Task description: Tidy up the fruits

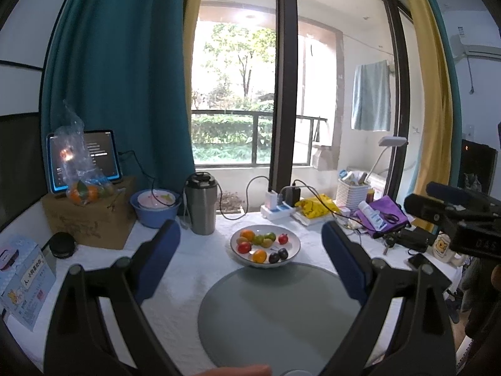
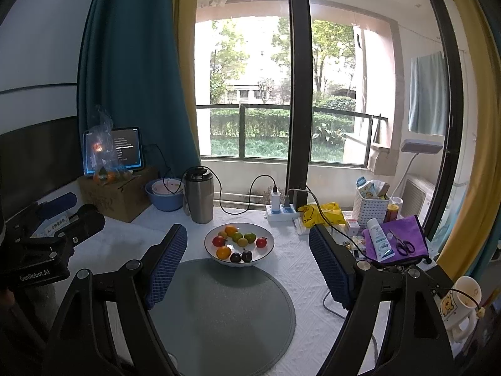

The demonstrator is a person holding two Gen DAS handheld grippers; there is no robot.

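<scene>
A white bowl (image 1: 292,250) (image 2: 266,252) holds several small fruits: oranges, red ones, green ones and dark plums. It stands on the white tablecloth just beyond a round grey mat (image 1: 275,316) (image 2: 225,310). My left gripper (image 1: 250,235) is open and empty, raised above the mat, with the bowl between its blue pads further off. My right gripper (image 2: 247,238) is open and empty too, facing the bowl. The right gripper's body also shows at the right in the left wrist view (image 1: 454,216), and the left one at the left in the right wrist view (image 2: 47,244).
A steel tumbler (image 1: 202,206), a blue basin (image 1: 155,210) and a cardboard box (image 1: 87,219) with a bag of oranges (image 1: 84,192) and a tablet stand at the back left. A power strip (image 1: 277,210), yellow bag, white basket (image 1: 352,192), purple cloth with scissors and a mug (image 2: 463,300) lie right.
</scene>
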